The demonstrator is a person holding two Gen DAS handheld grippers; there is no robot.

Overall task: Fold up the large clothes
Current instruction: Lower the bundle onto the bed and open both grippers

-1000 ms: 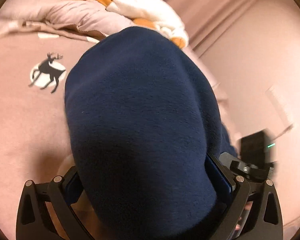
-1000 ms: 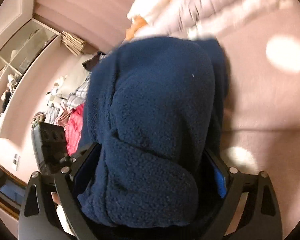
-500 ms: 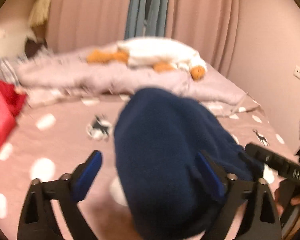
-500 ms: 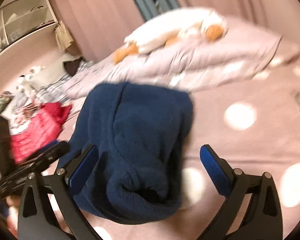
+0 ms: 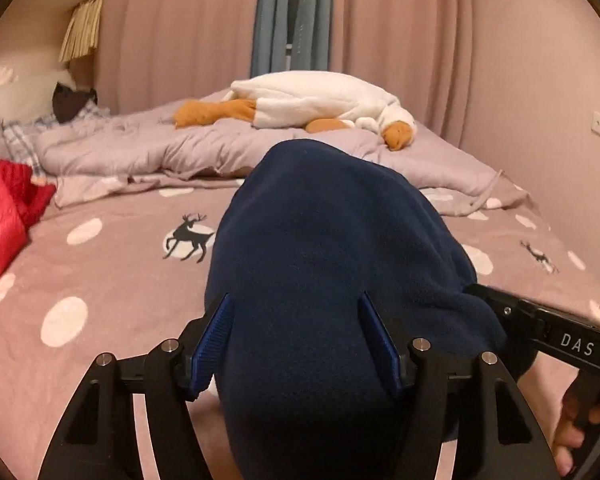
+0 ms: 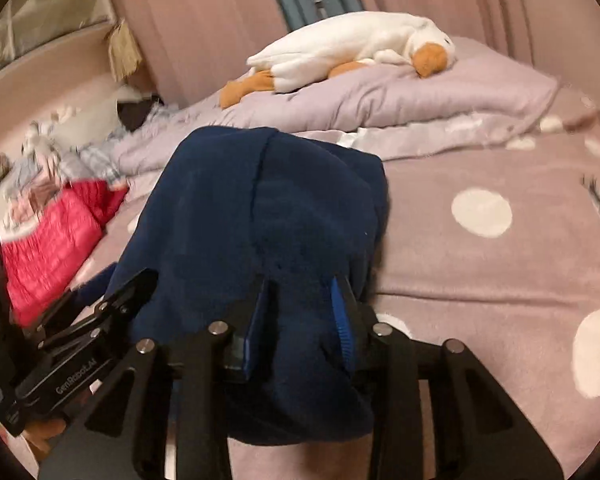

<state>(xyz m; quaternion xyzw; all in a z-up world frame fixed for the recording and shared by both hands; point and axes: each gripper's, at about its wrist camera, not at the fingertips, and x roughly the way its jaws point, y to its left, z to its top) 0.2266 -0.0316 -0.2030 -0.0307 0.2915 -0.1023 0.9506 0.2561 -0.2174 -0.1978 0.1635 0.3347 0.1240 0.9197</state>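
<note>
One navy fleece garment (image 5: pixel 324 264), bundled, lying on the pink spotted bed (image 5: pixel 100 288) near its front edge, in front of one rumpled lilac duvet (image 5: pixel 148 148). Left gripper (image 5: pixel 296 344) and right gripper (image 6: pixel 300 316) each with two blue-padded fingers (image 5: pixel 216 336) just closing onto the fleece: left pair pressed against both sides of the bundle, right pair (image 6: pixel 342 320) pinched narrowly on a fold of it. Also noted: one white plush goose (image 5: pixel 320 100) on the duvet, one red quilted jacket (image 5: pixel 0 216) at the left, two deer prints (image 5: pixel 188 236) visible on the sheet in the left view.
</note>
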